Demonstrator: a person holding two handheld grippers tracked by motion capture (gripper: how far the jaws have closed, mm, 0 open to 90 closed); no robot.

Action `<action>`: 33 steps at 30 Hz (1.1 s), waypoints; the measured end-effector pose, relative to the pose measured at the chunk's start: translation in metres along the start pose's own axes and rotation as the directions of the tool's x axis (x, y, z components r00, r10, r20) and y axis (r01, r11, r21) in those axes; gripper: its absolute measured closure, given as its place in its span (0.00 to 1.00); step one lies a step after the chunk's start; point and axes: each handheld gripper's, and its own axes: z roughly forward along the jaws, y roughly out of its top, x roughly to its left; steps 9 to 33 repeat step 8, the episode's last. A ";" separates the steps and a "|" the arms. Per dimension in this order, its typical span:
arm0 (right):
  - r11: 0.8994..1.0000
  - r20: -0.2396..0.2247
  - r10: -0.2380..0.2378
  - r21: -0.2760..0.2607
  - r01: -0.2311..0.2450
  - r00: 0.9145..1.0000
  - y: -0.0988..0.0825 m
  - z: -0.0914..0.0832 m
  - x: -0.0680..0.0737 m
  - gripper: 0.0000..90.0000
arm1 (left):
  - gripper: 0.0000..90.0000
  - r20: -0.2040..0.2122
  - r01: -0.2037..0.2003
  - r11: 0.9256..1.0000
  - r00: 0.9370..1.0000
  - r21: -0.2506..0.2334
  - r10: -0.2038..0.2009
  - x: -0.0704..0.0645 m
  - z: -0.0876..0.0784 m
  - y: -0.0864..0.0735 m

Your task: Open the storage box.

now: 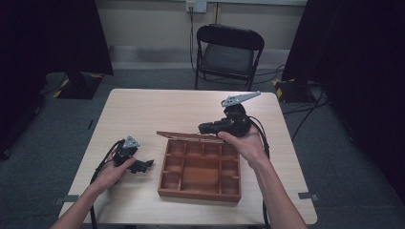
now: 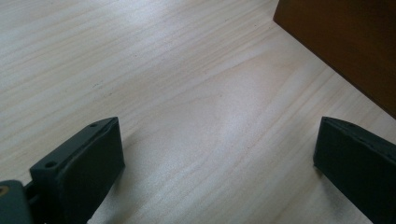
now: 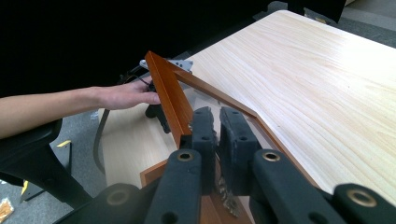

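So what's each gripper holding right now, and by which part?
The right gripper is shut on the front edge of the wooden box's lid, which is raised. The left gripper is open over the table, holding nothing.

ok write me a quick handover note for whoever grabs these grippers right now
Right gripper: fingers shut on the front edge of the glass lid of the wooden box, holding it partly raised at the box's far side.
Left gripper: open, holding nothing, low over the table just left of the box.
Done: lid gripped and partway up; the compartments look empty.
Left: whether the lid is going up or down can't be told; carry it through, steadying the box with the left gripper if it shifts.
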 end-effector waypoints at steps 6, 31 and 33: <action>1.000 0.002 0.001 -0.001 -0.001 1.000 -0.001 0.000 0.001 0.94 | 0.01 0.000 0.000 1.000 1.000 0.000 0.000 0.000 0.000 0.000; 1.000 0.001 0.000 -0.001 0.000 1.000 -0.001 0.000 0.001 0.94 | 0.01 0.000 0.000 1.000 1.000 0.000 0.000 0.000 0.000 0.000; 1.000 0.001 0.000 -0.001 0.000 1.000 -0.001 0.000 0.001 0.94 | 0.01 0.000 0.000 1.000 1.000 0.000 0.000 0.000 0.000 0.000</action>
